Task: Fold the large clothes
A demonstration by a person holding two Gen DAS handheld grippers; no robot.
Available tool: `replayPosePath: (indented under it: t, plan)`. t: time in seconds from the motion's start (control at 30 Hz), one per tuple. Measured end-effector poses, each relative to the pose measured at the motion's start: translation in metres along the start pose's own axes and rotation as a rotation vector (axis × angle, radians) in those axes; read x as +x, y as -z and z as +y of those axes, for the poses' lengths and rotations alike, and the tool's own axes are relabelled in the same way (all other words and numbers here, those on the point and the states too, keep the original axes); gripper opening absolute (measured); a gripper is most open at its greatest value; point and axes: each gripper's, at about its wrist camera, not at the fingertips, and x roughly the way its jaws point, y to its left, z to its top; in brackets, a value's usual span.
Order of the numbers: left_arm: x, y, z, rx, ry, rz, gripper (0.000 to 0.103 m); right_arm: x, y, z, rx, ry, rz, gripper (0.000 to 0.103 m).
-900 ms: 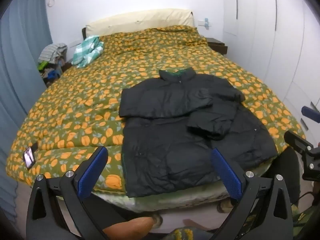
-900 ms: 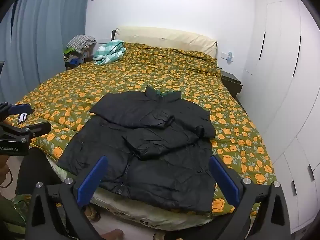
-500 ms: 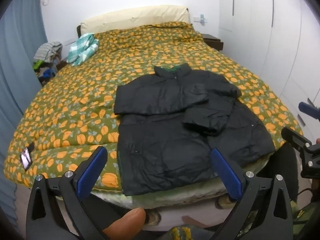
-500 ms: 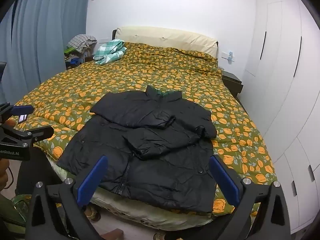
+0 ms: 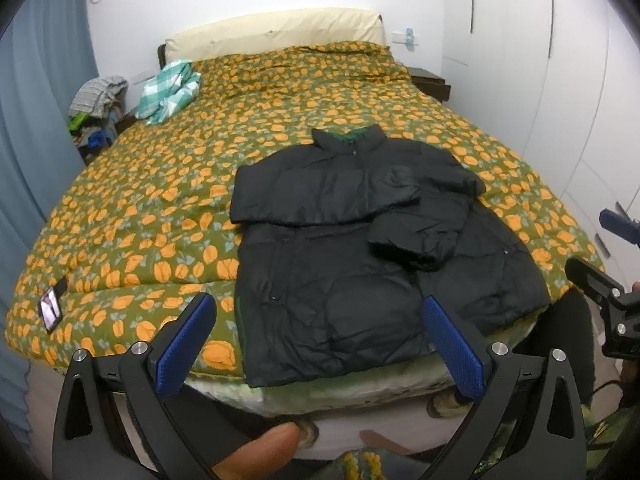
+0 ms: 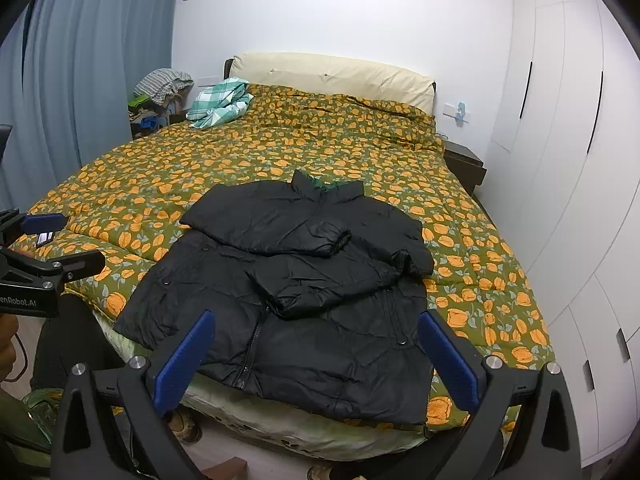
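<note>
A black puffer jacket (image 5: 360,248) lies flat near the foot of the bed, collar toward the headboard, both sleeves folded across its chest. It also shows in the right wrist view (image 6: 296,280). My left gripper (image 5: 320,344) is open and empty, held off the bed's foot edge in front of the jacket's hem. My right gripper (image 6: 316,360) is open and empty, also short of the hem. Each gripper shows at the edge of the other's view: the right one (image 5: 612,264) and the left one (image 6: 48,248).
The bed (image 5: 160,208) has an orange-flowered green duvet. A teal checked cloth (image 5: 170,90) lies by the pillows. A small phone-like object (image 5: 50,308) lies at the left foot corner. White wardrobes (image 6: 560,160) stand right, blue curtains (image 6: 80,60) left, a clothes pile (image 6: 160,92) beside the headboard.
Both grippers have shifted slightly, the left view drifting a little left and nearer the bed. The jacket has not moved and both grippers stay open.
</note>
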Motion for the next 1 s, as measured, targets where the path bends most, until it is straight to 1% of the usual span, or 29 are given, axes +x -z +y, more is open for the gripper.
replayPosePath:
  t: [1.0]
  plan:
    - [0.0028,0.0019,0.0008,-0.008,0.014,0.015,0.103,0.0006,0.0006,0.0037,-0.006,-0.003,0.002,0.103]
